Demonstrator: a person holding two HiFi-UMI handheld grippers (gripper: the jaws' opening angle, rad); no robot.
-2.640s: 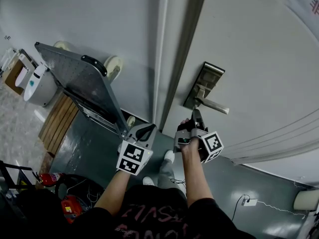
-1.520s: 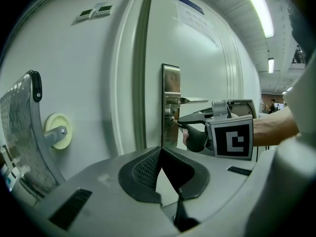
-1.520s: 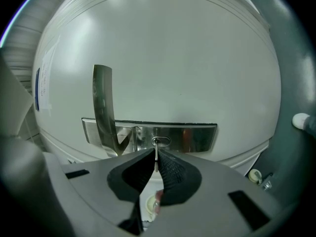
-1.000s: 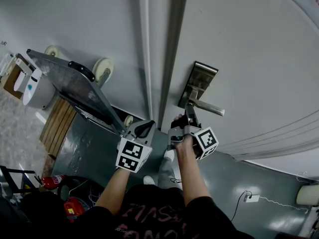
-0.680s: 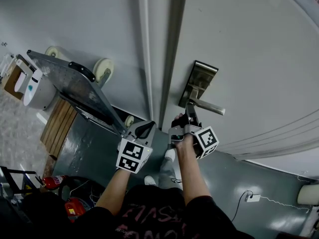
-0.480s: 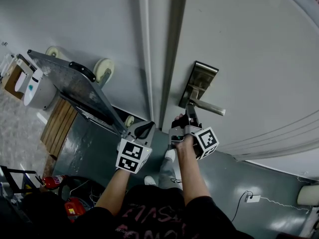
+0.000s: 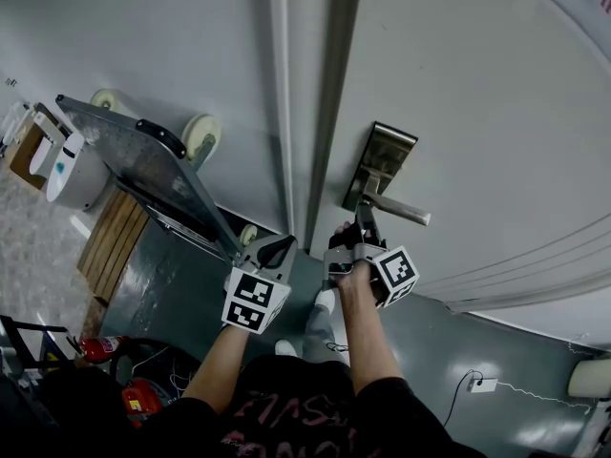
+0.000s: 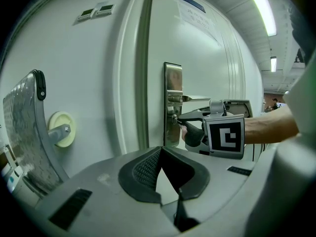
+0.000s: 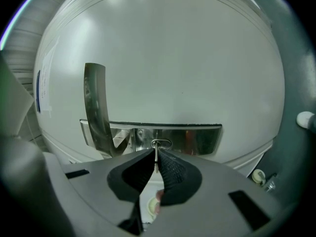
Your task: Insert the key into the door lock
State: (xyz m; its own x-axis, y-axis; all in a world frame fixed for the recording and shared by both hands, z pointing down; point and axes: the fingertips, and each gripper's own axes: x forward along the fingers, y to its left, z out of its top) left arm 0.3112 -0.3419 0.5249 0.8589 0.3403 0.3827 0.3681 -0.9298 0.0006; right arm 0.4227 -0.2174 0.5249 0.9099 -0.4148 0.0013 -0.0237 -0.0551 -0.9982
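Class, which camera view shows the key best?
Right gripper view: the key stands edge-on between the closed jaws, tip at the keyhole. The left gripper view shows only the right gripper at the lock plate; the head view hides the key.

The key (image 9: 156, 148) (edge-on) is mostly hidden inside the right hand-held gripper (image 9: 156, 153).

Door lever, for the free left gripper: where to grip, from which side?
Probably take the lever near its free end, jaws above and below the bar, coming straight at the door. It sticks out level from the lock plate, and the right gripper with the key crowds the pivot end.
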